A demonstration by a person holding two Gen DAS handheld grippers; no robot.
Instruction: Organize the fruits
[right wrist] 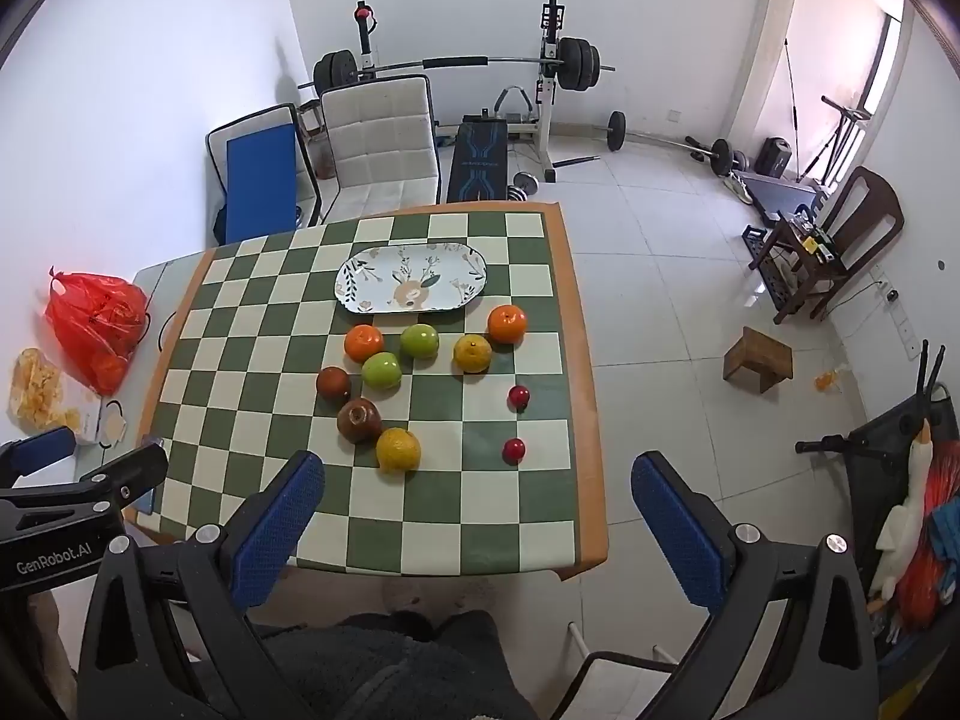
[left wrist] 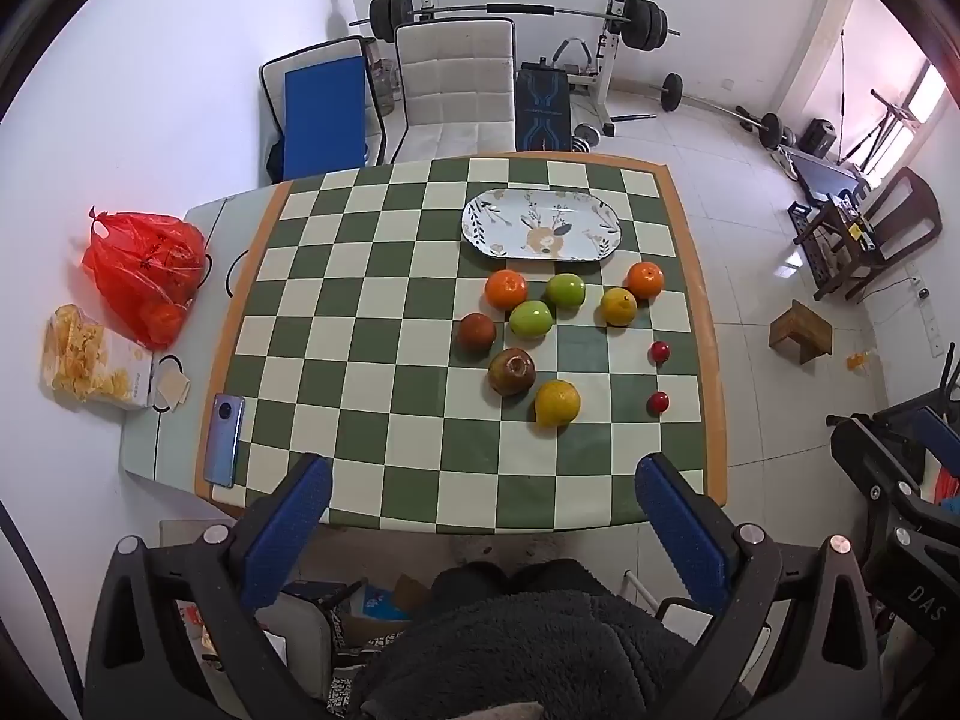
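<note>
Several fruits lie on the green checkered table [left wrist: 372, 360]: two green apples [left wrist: 530, 318] [left wrist: 565, 290], two oranges [left wrist: 506, 289] [left wrist: 645, 279], two yellow citrus [left wrist: 557, 402] [left wrist: 618, 306], two dark brownish fruits [left wrist: 511, 371] [left wrist: 477, 332] and two small red fruits [left wrist: 660, 351] [left wrist: 658, 402]. An empty oval floral plate [left wrist: 542, 224] sits behind them. My left gripper [left wrist: 480, 498] is open, high above the table's near edge. My right gripper [right wrist: 477, 492] is open too, above the near right part. The fruits [right wrist: 398, 450] and plate [right wrist: 411, 278] also show in the right wrist view.
A red plastic bag [left wrist: 144, 270], a snack box [left wrist: 90, 360] and a phone [left wrist: 224, 439] lie at the table's left end. Two chairs [left wrist: 456, 90] stand behind the table. Gym weights [left wrist: 522, 18] and a small wooden stool [left wrist: 801, 333] are on the floor.
</note>
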